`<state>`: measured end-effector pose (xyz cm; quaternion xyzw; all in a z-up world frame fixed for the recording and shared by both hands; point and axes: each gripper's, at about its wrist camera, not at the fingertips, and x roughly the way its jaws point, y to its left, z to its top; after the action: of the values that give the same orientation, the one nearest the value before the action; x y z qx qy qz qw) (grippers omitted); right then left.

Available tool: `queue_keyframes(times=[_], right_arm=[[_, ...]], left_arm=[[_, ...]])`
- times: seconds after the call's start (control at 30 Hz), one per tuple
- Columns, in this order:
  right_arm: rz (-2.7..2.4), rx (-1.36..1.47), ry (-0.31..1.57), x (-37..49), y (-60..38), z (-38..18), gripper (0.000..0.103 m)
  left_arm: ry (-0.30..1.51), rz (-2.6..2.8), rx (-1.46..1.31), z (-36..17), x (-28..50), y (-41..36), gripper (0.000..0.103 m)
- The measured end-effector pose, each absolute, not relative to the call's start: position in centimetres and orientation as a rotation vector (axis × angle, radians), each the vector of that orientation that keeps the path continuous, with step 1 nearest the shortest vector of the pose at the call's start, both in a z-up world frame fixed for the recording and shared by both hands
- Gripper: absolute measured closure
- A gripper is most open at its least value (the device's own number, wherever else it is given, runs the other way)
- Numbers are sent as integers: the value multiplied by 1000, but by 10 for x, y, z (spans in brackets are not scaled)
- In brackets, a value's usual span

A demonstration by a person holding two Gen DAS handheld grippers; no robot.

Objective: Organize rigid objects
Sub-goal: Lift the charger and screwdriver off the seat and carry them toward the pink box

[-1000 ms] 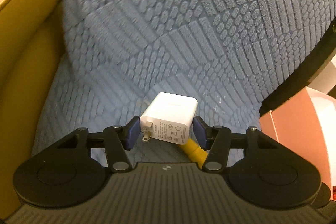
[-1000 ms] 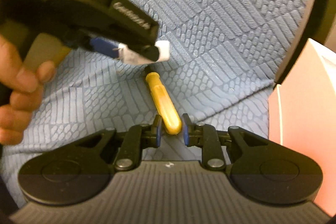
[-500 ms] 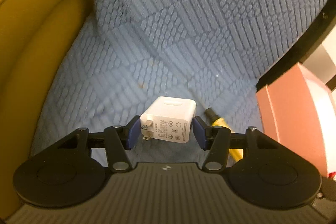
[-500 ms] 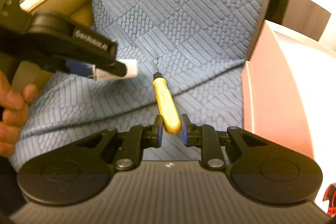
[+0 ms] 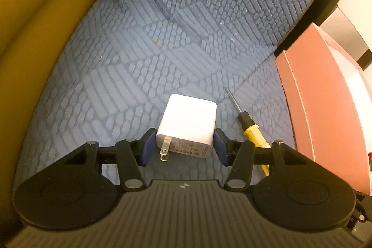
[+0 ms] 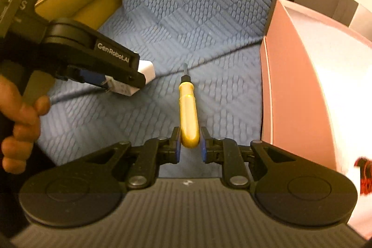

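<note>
2 grippers grip charger (image 5: 188, 119), screwdriver (image 6: 188, 115).

- 1 white charger (image 5: 188, 119)
- 1 yellow-handled screwdriver (image 6: 188, 116)
- 1 pink box (image 6: 300, 94)
- 2 tools: left tool (image 5: 182, 147), right tool (image 6: 190, 146)
- 1 blue textured seat (image 5: 144, 57)

The left gripper (image 5: 184, 147) has its blue pads pressed on both sides of a white charger (image 5: 188, 126). The right gripper (image 6: 189, 143) is closed on the butt of a yellow screwdriver (image 6: 188, 116). A bare hand (image 6: 19, 127) grips the left tool's handle.
</note>
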<state>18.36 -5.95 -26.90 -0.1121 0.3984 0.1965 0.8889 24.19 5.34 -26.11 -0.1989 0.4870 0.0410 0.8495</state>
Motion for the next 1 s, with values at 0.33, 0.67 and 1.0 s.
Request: queue_keyframes(times=[0.33, 0.67, 1.0], right_arm=[[437, -176, 886, 176, -70, -273, 82], [426, -168, 898, 194, -66, -280, 72], [401, -182, 915, 214, -57, -288, 72]], left_arm=[[1028, 128, -446, -268, 205, 39, 44], [1022, 125, -491, -270, 208, 40, 41], [1014, 135, -516, -271, 213, 46, 39]])
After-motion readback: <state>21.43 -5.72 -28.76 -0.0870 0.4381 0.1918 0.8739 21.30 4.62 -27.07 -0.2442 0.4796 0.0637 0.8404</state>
